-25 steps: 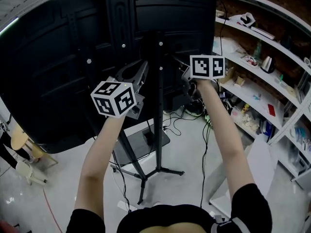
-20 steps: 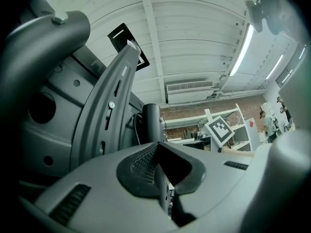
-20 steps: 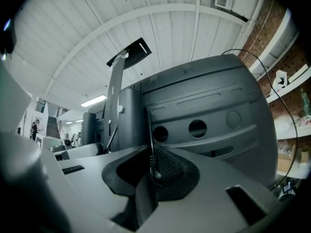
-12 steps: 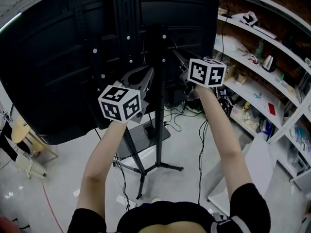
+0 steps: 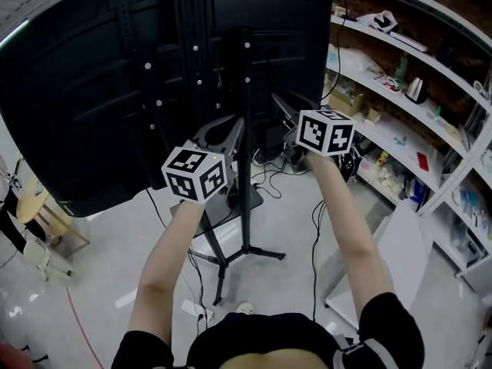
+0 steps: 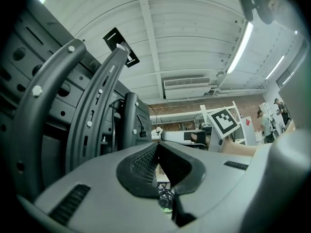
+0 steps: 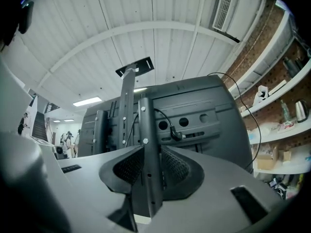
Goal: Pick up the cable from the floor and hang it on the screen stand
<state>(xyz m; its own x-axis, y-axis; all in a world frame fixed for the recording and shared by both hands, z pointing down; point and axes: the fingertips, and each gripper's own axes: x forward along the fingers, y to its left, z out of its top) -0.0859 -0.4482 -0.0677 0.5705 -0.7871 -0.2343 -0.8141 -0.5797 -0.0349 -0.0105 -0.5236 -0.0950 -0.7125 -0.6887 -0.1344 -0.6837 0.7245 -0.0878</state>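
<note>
The big black screen (image 5: 92,91) shows its back, borne by a black stand pole (image 5: 246,175) on splayed legs. My left gripper (image 5: 228,125) hangs just left of the pole; in the left gripper view its tips (image 6: 156,147) meet, shut, with nothing seen between them. Just right of the pole is my right gripper (image 5: 278,104). Its jaws (image 7: 146,152) have just been opening, and the pole (image 7: 145,125) shows in the gap, the pads clear of it. A black cable (image 7: 163,114) arcs from behind the pole to a plug in the screen's back. Which cable is the task's I cannot tell.
Loose black cables (image 5: 270,184) lie on the floor behind the stand's base. White shelves (image 5: 400,106) with small items run along the right wall. A white panel (image 5: 400,260) stands at lower right, a chair (image 5: 27,221) at far left.
Both grippers have come down and back from the upper part of the pole. The left one has also drifted right, closer to the pole.
</note>
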